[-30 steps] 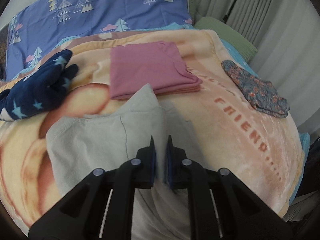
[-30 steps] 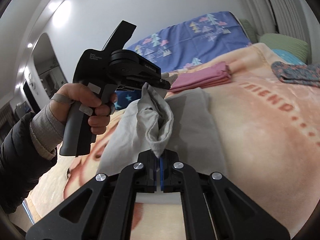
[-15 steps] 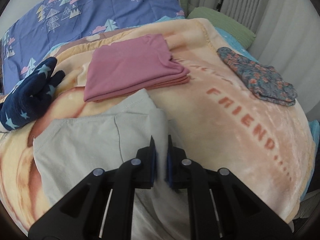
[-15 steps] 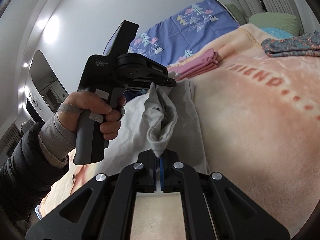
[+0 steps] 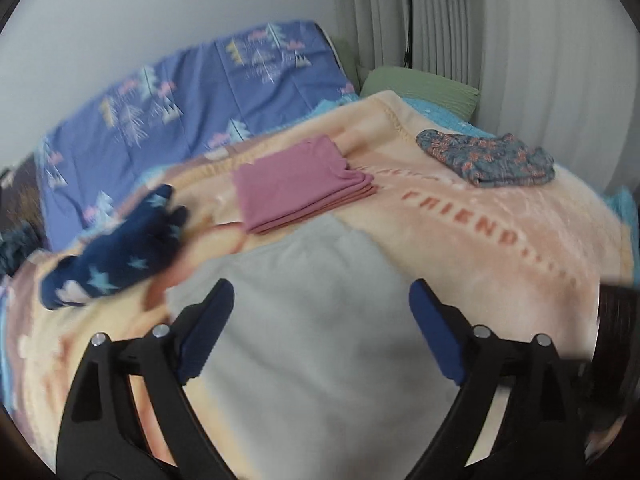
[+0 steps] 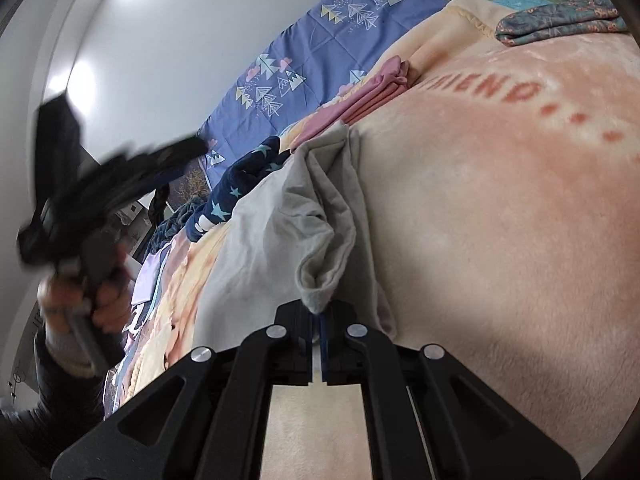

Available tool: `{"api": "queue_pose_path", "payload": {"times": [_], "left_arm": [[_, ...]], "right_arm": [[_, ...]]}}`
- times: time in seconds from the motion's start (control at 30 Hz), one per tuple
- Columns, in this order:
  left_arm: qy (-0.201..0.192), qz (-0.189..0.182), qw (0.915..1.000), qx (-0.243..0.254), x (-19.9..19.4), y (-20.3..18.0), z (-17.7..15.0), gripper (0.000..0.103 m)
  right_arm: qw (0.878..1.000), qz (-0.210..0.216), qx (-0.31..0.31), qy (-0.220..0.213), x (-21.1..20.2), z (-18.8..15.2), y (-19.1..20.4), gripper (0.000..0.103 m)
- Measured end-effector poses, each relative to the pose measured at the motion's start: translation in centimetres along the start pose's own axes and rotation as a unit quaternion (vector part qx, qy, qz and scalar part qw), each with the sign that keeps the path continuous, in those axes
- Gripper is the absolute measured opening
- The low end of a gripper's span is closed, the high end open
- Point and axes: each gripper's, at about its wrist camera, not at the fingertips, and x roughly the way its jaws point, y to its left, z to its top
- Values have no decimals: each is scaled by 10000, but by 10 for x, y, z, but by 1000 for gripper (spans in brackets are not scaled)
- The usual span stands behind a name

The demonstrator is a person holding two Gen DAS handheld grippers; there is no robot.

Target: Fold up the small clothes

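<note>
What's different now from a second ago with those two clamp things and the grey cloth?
The left gripper has opened wide, let go of the grey garment and pulled up and away. The right gripper stays shut on the garment's bunched edge. The pink folded stack and floral piece haven't moved.

We see a bed covered with a soft peach blanket [image 5: 460, 248] that has "FRIEND" written on it. On the blanket lie a gray cloth [image 5: 312, 320], a folded pink cloth [image 5: 296, 184], a dark blue cloth with stars [image 5: 116, 256] and a flowery cloth [image 5: 488, 156]. A blue quilt with trees [image 5: 192, 108] lies behind.
</note>
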Motion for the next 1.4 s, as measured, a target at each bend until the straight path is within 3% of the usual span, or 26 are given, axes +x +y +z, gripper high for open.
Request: {"api": "queue_pose_path", "payload": {"times": [0.13,0.23,0.37,0.47,0.63,0.7,0.83,0.93,1.1,1.17,1.27,1.4], "left_arm": [[172,375,9986,330,-32,-3,-69,94],[516,490,9969,340,-42,-5,-123,94],[837,620,9945,129,-39,-5,-160,94],[832,936,9921,73,-32,-2,-165,94],[732,1102,9911,-143,-34,5,-162,94],[732,1195,9898,-243,-37,12,-164,94],[852,843,9912,-555,-37,23,-173,86],[888,674,9919,-610,-38,23,-177,75],[889,495,9940,-396,-49,12,-174,55],[870,302,9948,-438,-58,11,-174,51],[789,127,9946,-655,-65,15,-169,50],[616,242,9943,-832,-58,16,-153,54]], "right_arm": [[10000,-2,-21,-9,-1,0,2,2],[10000,-36,-38,9,-1,0,5,2],[10000,-39,-31,-11,-3,2,10,2],[10000,38,60,-25,-4,7,14,2],[9993,264,92,-232,-19,14,25,2],[9995,121,110,-288,-25,15,25,2],[9980,-340,420,317,-8,5,-3,2],[9964,-321,501,596,-2,-8,-13,3],[9976,-582,34,366,-18,1,5,10],[9967,-737,-309,165,-26,5,15,10],[9960,-669,-594,-6,-28,8,27,10],[9963,-466,-725,52,-17,8,32,10]]}}
